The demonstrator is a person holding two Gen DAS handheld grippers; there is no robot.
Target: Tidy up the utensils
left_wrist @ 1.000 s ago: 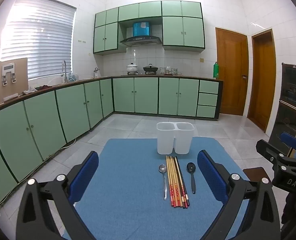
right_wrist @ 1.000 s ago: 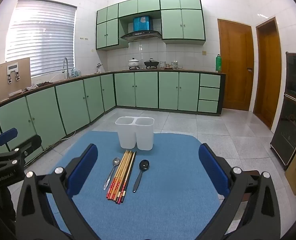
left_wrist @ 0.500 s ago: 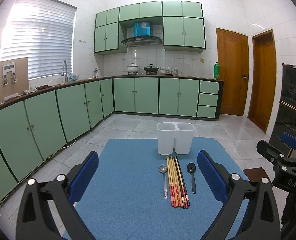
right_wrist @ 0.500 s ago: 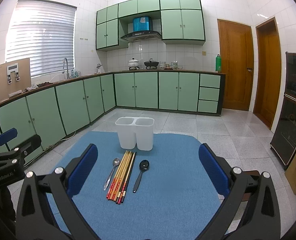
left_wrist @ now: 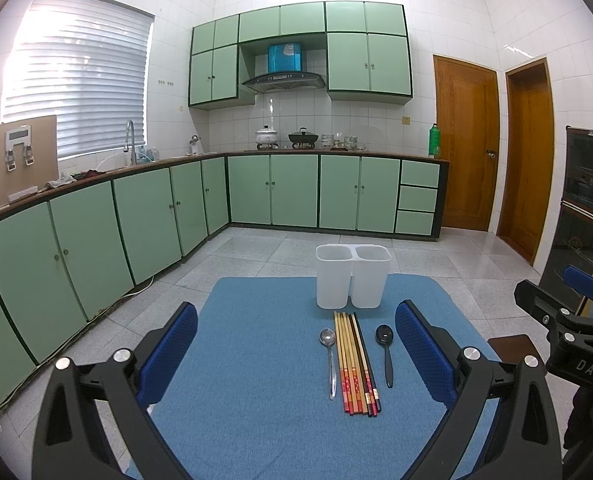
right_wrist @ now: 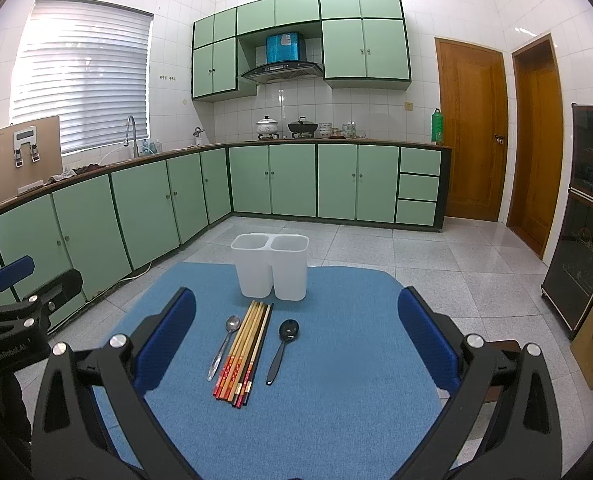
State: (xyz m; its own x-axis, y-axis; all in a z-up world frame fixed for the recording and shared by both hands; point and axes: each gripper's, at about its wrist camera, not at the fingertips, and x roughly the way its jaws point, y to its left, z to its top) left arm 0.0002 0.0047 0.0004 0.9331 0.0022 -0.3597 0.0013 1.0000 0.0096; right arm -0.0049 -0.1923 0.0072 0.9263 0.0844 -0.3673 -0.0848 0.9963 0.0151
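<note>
Right wrist view: both spoons [right_wrist: 225, 345] and chopsticks [right_wrist: 245, 352] lie ahead of the spread, empty right gripper [right_wrist: 296, 354], the white two-compartment holder [right_wrist: 270, 266] beyond unfilled; the left gripper [left_wrist: 296, 354] gapes too, so I judge sorting unstarted.

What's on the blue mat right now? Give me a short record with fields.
holder: white two-compartment utensil holder, upright, far side of blue mat
chopsticks: bundle, in front of holder
metal spoon: left of chopsticks
black spoon: right of chopsticks
left gripper: open, empty
right gripper: open, empty
</note>
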